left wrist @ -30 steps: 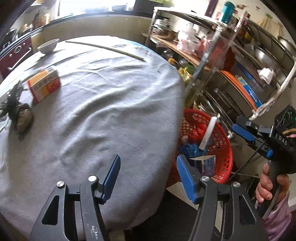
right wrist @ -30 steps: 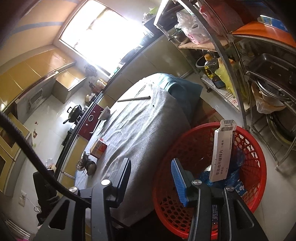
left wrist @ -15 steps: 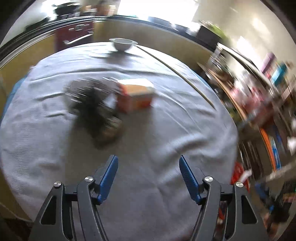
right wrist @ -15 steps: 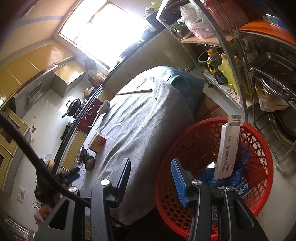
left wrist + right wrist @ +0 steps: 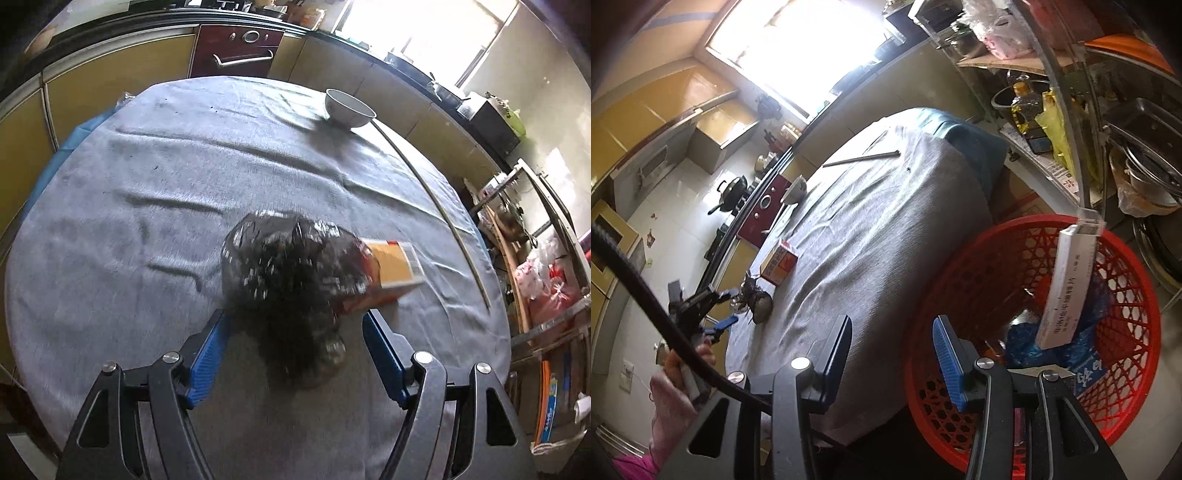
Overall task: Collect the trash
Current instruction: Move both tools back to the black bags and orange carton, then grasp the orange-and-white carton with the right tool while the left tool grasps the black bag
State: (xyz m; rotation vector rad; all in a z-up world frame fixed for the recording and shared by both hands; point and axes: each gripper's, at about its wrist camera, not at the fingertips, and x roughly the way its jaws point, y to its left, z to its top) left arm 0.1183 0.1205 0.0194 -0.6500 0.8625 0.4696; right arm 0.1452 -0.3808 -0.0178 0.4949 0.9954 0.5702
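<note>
- Your left gripper [image 5: 293, 354] is spread wide, its jaws flanking the crumpled black plastic bag [image 5: 291, 266] on the grey-clothed round table [image 5: 147, 184].
- An orange cardboard box [image 5: 391, 273] (barcode visible, lettering unreadable) touches the bag.
- Your right gripper [image 5: 892, 354] hangs released and empty beside the red plastic mesh basket [image 5: 1126, 369], where a white carton [image 5: 1067, 291] with Chinese print stands.

Round table [image 5: 110, 229] draped in rumpled grey cloth [image 5: 177, 177]. On it: crumpled black plastic bag [image 5: 291, 266] touching an orange carton [image 5: 393, 275], white bowl [image 5: 349, 108] at the far edge, thin long stick [image 5: 439, 212] along the right rim.
</note>
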